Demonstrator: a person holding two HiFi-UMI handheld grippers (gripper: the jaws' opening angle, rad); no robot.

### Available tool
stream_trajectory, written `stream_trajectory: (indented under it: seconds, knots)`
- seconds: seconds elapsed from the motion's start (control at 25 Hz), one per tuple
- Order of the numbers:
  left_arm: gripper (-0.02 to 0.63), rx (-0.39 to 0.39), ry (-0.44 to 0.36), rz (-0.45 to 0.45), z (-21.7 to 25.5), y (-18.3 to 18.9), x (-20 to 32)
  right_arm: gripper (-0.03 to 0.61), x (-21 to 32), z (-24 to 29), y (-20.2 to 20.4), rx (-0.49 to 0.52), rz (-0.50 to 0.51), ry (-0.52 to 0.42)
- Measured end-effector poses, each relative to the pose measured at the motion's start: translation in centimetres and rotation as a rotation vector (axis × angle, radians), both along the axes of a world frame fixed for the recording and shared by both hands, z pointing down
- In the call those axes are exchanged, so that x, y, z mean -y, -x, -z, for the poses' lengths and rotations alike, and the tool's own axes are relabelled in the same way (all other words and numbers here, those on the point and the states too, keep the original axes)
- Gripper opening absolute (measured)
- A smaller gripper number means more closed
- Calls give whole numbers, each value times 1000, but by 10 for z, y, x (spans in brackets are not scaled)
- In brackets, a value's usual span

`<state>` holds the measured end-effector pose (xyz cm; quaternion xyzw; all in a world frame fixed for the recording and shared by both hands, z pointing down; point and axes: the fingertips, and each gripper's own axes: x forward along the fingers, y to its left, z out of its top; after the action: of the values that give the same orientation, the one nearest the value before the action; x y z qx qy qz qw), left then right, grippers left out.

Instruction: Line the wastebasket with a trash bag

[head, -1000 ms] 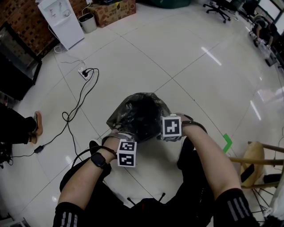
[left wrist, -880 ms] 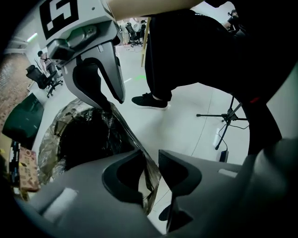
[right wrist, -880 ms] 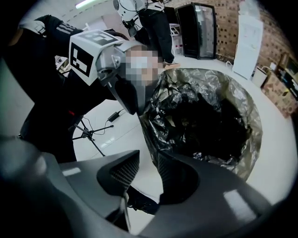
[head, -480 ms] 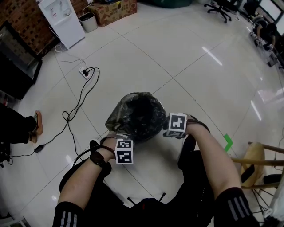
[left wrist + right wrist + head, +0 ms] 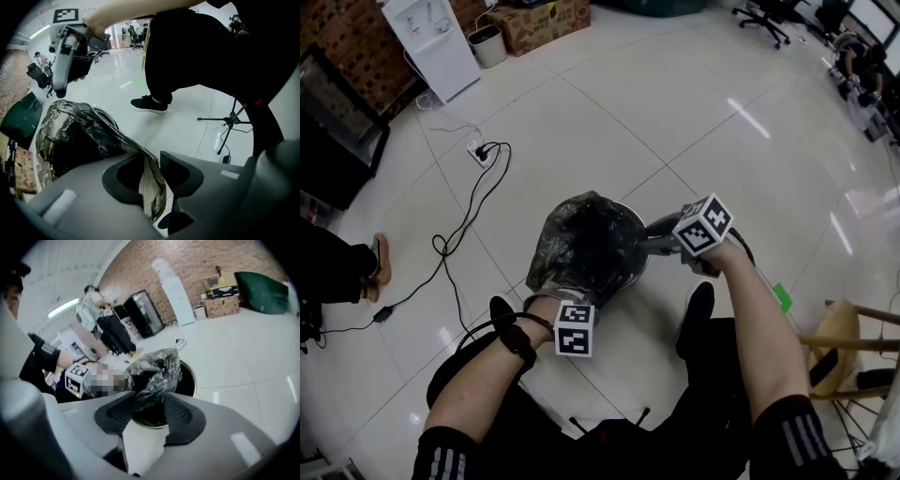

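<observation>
A round metal wastebasket [image 5: 630, 214] stands on the floor with a crumpled black trash bag [image 5: 586, 248] in it. The bag's film drapes over the near left rim, while the right rim is bare. My left gripper [image 5: 561, 298] sits at that near edge. Its jaws have just been opening a little, and in the left gripper view [image 5: 151, 176] bunched film [image 5: 79, 140] still fills the gap between them. My right gripper [image 5: 652, 242] reaches in from the right rim. Its jaws [image 5: 150, 401] have just been opening and stand apart, with loose film [image 5: 154, 371] between the tips.
A power strip and its cable [image 5: 478, 150] lie on the tiles to the left. A white cabinet [image 5: 427, 42] and a cardboard box [image 5: 534, 23] stand at the back. A wooden chair [image 5: 853, 337] is at the right, with a green floor mark [image 5: 781, 300] near it. The person's black shoe [image 5: 698, 305] is beside the basket.
My right gripper has swung up and to the right, away from the bag's near edge, and has rolled over. The basket's right rim now shows bare. The left gripper has hardly moved.
</observation>
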<state>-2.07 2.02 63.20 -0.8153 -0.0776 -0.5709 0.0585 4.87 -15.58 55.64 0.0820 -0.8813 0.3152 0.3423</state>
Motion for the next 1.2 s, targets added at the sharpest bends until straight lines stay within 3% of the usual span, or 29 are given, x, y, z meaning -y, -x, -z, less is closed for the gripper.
stream_trajectory:
  seconds: [0.12, 0.36, 0.48, 0.6, 0.64, 0.76, 1.0, 1.2]
  knots:
    - [101, -9, -15, -4, 5, -5, 1, 241, 10, 2, 8, 52, -112, 63]
    - [101, -26, -29, -27, 10, -15, 0, 224, 30, -22, 5, -55, -236, 21]
    - [101, -22, -29, -35, 9, -15, -2, 221, 35, -21, 4, 4, -276, 49]
    - [101, -23, -30, -36, 9, -16, 0, 70, 25, -20, 12, 52, -235, 100]
    - [101, -23, -31, -34, 9, -16, 0, 6, 22, -23, 12, 34, -217, 98]
    - [101, -22, -34, -30, 9, -16, 1, 5, 18, -33, -2, -57, -190, 85]
    - [114, -17, -52, -31, 0, -23, -2, 5, 28, -58, -54, -195, -272, 69]
    - [120, 0, -95, -35, -11, -33, 1, 5, 33, -83, -65, -266, -302, 42]
